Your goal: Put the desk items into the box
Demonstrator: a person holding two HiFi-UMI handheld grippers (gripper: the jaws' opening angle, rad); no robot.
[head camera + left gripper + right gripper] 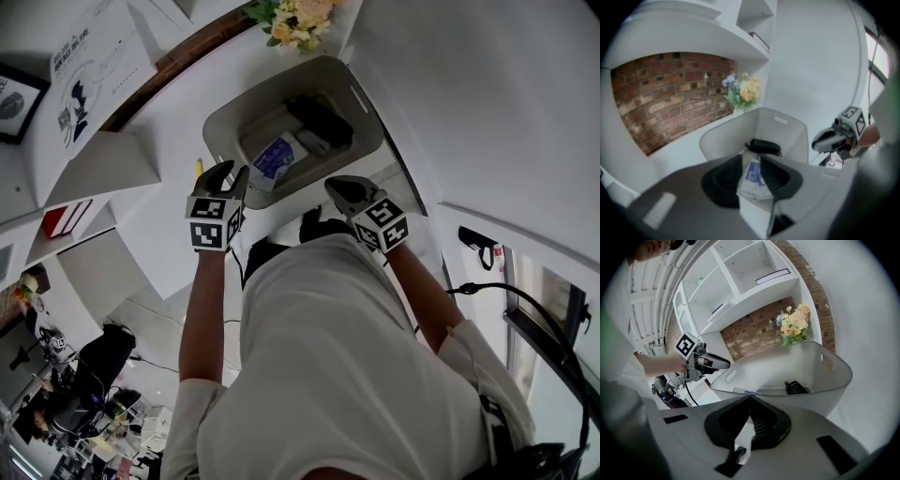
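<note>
Yellow item (199, 167) beside the box (367, 111), in the head view alone.

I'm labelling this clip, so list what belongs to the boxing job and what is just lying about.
Job: box, blue-and-white packet in it, black item in it, left claw, right claw.
Lying about: flowers, brick wall, book on the shelf.
</note>
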